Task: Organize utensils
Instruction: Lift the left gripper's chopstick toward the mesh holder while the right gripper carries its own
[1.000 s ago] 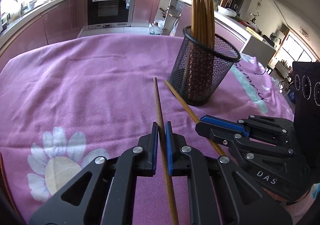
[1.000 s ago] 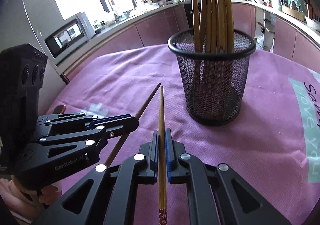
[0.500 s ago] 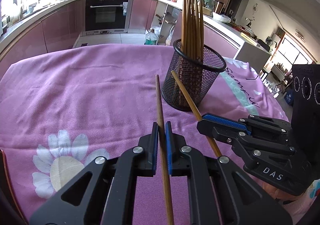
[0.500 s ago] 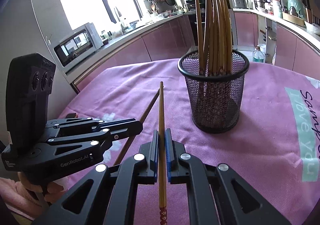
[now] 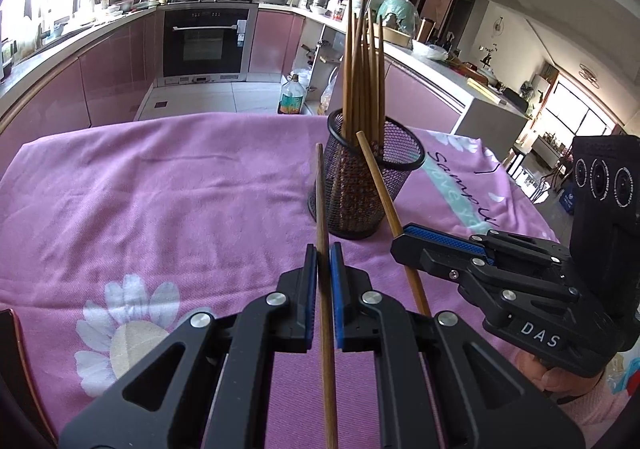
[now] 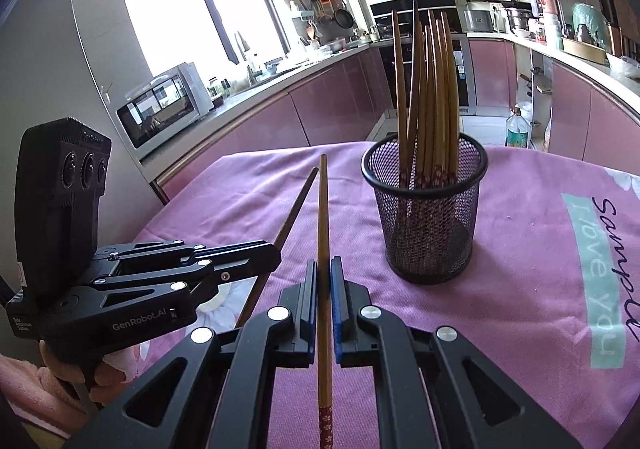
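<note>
1. Left wrist view: the left gripper [image 5: 324, 261] is clamped on a thin brown chopstick [image 5: 321, 201]. At 1 o'clock stands a black mesh cup [image 5: 362, 185] of chopsticks on the pink cloth [image 5: 160, 189].
2. Right wrist view: the right gripper [image 6: 324, 277] squeezes a lighter chopstick [image 6: 322, 217] with a flowery red end. The cup [image 6: 430, 217] is at 1 o'clock.

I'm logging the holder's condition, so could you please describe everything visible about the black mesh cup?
The black mesh cup is a round wire-mesh cylinder with a solid rim. It stands upright on the pink tablecloth, ahead of both grippers and untouched by them. A bundle of wooden chopsticks stands inside, thin ends up, patterned ends at the bottom.
</note>
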A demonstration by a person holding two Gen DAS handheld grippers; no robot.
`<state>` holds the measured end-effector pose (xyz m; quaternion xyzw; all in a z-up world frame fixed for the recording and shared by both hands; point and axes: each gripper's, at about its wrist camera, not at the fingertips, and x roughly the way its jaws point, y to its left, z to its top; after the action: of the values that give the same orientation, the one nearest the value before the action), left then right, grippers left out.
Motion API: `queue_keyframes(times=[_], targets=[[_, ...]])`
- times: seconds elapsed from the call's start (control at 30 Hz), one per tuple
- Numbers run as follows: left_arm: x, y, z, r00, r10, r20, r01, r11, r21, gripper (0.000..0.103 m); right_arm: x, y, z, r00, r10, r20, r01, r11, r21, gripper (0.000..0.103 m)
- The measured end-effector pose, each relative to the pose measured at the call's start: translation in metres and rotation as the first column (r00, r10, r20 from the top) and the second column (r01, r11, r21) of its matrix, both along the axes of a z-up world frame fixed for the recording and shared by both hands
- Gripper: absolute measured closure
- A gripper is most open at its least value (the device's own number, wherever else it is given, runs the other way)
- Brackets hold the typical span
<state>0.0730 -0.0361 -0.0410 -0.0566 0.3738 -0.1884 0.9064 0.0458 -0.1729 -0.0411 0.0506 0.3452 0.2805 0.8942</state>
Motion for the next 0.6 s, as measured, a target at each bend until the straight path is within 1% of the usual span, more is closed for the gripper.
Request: queue_keyframes(times=[0.3, 0.6], targets=[[-0.006, 0.004, 0.018, 0.999, -0.022, 0.026, 0.023, 0.999, -0.046, 0.096, -0.003, -0.005, 0.011, 0.999, -0.01, 0.036, 0.009, 1.0, 0.021, 0.098], [-0.006, 0.003, 0.031, 0.998, -0.024, 0.063, 0.028, 0.998, -0.057, 0.096, -0.001, -0.013, 0.024, 0.997, -0.023, 0.07, 0.02, 0.999, 0.044, 0.098]])
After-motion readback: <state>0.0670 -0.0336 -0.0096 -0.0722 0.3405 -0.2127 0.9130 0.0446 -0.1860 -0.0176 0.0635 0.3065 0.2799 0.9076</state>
